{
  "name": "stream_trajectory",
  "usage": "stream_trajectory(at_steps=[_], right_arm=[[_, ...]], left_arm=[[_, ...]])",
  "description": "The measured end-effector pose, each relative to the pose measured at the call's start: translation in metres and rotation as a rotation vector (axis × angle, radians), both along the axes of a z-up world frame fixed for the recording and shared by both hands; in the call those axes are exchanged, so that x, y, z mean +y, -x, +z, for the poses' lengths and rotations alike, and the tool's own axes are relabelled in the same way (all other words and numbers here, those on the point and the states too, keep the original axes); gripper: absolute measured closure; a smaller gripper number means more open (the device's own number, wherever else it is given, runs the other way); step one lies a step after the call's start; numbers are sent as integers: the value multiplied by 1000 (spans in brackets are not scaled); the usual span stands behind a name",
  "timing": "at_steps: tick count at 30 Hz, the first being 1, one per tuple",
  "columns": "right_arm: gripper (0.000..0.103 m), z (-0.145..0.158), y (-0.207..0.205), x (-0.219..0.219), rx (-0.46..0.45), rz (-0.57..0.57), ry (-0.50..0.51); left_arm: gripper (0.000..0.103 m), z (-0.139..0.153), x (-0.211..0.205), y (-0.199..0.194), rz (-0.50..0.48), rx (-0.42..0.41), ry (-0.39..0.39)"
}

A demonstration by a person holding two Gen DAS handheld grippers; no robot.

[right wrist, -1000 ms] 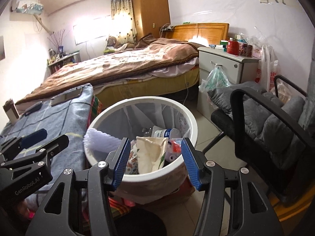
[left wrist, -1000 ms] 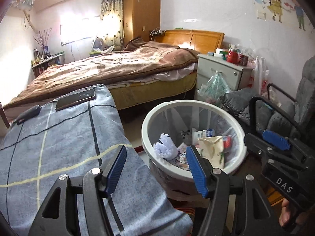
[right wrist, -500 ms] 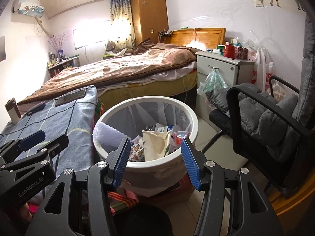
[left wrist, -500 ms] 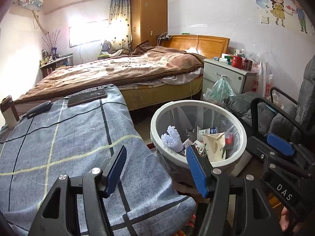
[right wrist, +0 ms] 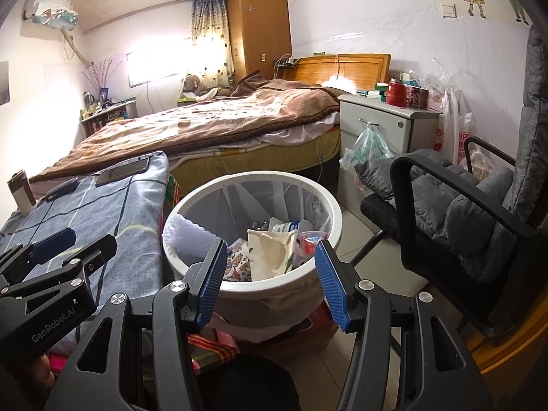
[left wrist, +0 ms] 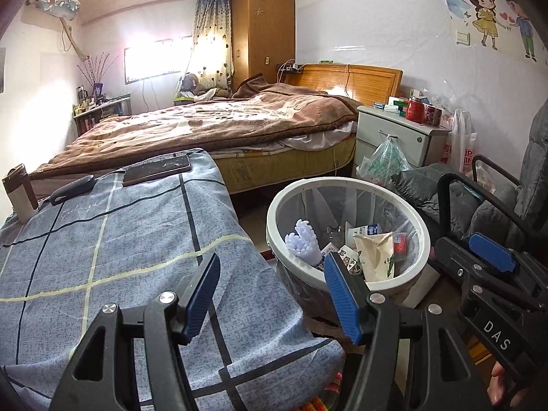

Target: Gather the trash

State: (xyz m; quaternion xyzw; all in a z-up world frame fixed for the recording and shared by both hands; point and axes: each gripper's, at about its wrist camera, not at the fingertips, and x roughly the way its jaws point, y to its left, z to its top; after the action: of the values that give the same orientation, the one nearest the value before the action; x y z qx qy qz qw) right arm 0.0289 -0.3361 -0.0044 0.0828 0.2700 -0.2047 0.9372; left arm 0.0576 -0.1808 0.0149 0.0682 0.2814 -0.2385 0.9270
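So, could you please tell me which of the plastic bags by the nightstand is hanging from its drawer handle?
The green-printed bag hangs from the handle on the nightstand front; the white bag with red lettering stands beside the nightstand instead.

Left claw (left wrist: 270, 294) jaws apart, empty, right claw (right wrist: 270, 281) likewise, both apparently angled downward

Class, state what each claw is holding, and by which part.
Nothing: the left claw and the right claw are both open and empty.

The right gripper (right wrist: 270, 281) hovers with jaws apart and empty above the trash-filled white bin (right wrist: 330, 239).
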Motion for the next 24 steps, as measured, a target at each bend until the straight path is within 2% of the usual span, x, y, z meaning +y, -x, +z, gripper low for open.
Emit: stream_trajectory(at_steps=[24], right_arm=[[48,-1,-3,4,1,10,-8]], left_arm=[[38,3,3,2,6,-5,1]])
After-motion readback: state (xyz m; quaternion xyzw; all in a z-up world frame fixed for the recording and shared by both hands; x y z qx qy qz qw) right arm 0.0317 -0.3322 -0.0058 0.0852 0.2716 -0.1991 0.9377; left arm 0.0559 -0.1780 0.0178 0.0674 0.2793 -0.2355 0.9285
